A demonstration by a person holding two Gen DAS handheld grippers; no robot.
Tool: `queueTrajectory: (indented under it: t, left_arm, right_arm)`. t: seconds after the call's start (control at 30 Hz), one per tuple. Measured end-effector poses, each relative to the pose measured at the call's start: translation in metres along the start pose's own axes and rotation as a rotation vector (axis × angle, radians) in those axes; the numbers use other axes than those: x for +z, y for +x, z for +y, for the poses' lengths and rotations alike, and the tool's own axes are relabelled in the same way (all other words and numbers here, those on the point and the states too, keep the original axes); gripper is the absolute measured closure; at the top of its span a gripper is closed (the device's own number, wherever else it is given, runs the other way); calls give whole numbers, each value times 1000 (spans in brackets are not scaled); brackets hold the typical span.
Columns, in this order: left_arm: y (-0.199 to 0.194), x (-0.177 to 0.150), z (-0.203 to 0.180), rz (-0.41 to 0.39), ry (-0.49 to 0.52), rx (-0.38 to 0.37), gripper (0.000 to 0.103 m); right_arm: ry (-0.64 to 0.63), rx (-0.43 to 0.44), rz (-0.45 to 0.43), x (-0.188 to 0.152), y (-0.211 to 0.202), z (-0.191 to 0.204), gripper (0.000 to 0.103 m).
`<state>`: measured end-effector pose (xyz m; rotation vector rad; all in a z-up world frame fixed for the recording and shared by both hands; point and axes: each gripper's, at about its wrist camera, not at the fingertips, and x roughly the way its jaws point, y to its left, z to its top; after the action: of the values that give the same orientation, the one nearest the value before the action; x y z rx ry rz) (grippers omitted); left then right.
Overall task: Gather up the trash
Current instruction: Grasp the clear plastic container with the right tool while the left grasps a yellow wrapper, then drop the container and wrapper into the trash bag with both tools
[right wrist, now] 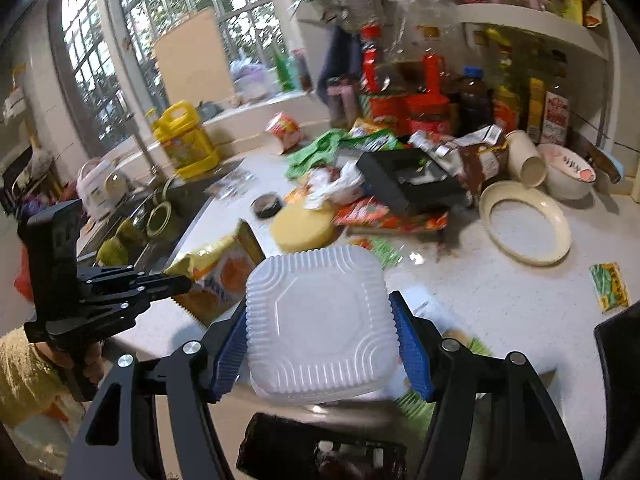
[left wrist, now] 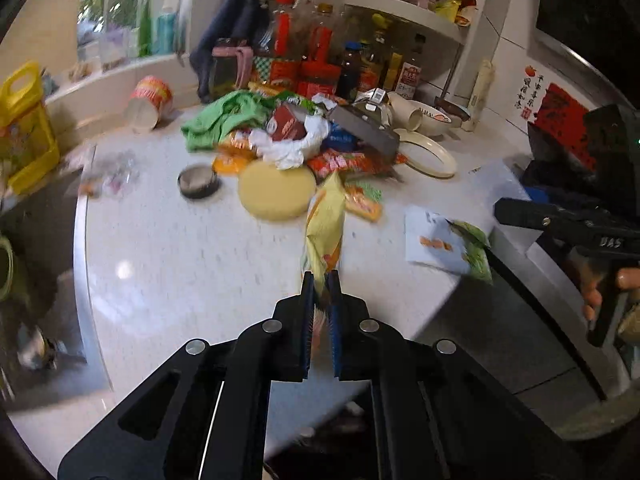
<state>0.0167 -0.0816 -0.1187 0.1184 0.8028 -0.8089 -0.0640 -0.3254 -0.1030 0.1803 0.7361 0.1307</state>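
White speckled worktop [left wrist: 168, 248] fills both views, backed by a crowd of sauce bottles [left wrist: 320, 60] under a wall shelf [left wrist: 404, 10].

Your left gripper [left wrist: 321, 280] has its jaws narrowed onto the bottom end of a yellow snack bag [left wrist: 326, 220]. In the left wrist view the bag's long axis runs from 6 o'clock to 12 o'clock, its free end pointing up toward the trash pile [left wrist: 296, 136]. In the right wrist view the same bag [right wrist: 218, 268] sticks out from that gripper [right wrist: 182, 280] toward 2 o'clock.

Your right gripper [right wrist: 320, 312] clamps a clear ribbed plastic container [right wrist: 320, 328] between its blue pads [right wrist: 412, 344], one on each side. You see only the container's ribbed face, so you cannot tell what it holds.

Beyond it, at 12 o'clock, lies the pile: a green cloth [right wrist: 316, 152], crumpled white paper [right wrist: 336, 184], red wrappers [right wrist: 380, 216] and a black box [right wrist: 408, 180] on top. A round yellow lid [right wrist: 302, 228] and a small dark tin [right wrist: 266, 204] lie flat just in front. At 2 o'clock a cream ring [right wrist: 524, 224] lies flat, beside a tipped paper cup [right wrist: 526, 160] and a white bowl [right wrist: 568, 176]; what the bowl holds is unclear. A tipped noodle cup [left wrist: 150, 102] lies at 11 o'clock in the left view, mouth toward you.
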Motion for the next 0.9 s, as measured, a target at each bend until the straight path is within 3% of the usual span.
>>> queueTrajectory:
  t: [0.23, 0.47, 0.67, 0.9]
  left_arm:
    - [-30, -21, -6, -16, -55, -17, 98]
    - [-62, -39, -27, 14, -20, -62, 98]
    - [-60, -82, -50, 144, -3, -116, 98]
    - [14, -154, -54, 374, -39, -146, 98]
  right_arm:
    - [-16, 39, 44, -18, -3, 19, 38]
    - [-59, 67, 87, -33, -20, 36, 38]
    - [-52, 66, 234, -83, -19, 38, 38]
    - [-33, -2, 409, -151, 34, 26, 37]
